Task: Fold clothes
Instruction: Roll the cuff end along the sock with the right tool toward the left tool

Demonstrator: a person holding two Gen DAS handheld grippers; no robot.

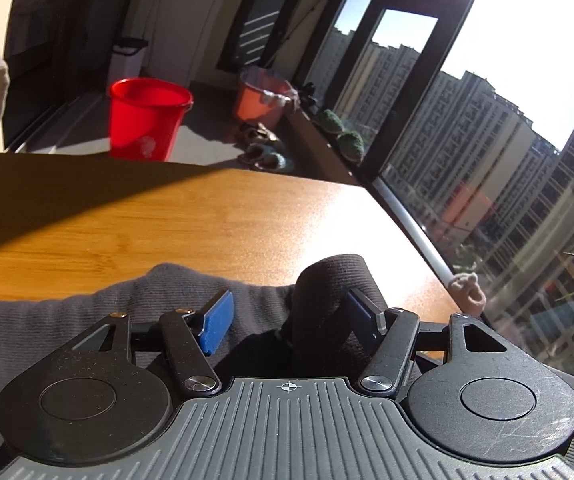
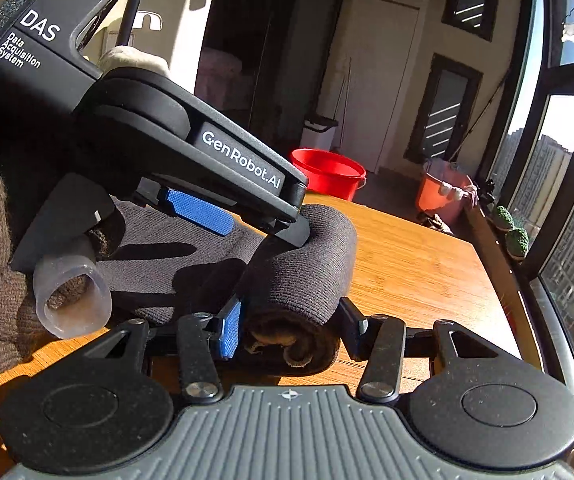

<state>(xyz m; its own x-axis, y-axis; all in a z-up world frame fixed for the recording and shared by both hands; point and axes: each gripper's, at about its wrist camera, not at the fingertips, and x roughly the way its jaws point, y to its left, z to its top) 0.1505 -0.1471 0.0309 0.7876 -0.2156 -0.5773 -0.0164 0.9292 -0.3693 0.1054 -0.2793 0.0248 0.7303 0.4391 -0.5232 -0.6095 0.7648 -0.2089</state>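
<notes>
The dark grey knit garment (image 2: 299, 256) lies half-rolled near the surface's (image 2: 415, 276) right edge. The right gripper (image 2: 291, 328) has its jaws wide around the roll's end; the left gripper (image 1: 287, 316) straddles it, jaws wide, ungripped. The springy roll could unwind, I judge.

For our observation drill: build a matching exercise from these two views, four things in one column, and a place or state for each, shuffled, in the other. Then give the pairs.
Things:
1. dark roll
2. red bucket
3. table
4. left hand-held gripper

Places or states:
A. on the floor beyond the table
B. open over the grey cloth
C. wooden, partly sunlit
D. between the right hand-held gripper's fingers

Pairs: 1-D, 2-A, 3-C, 4-B
</notes>
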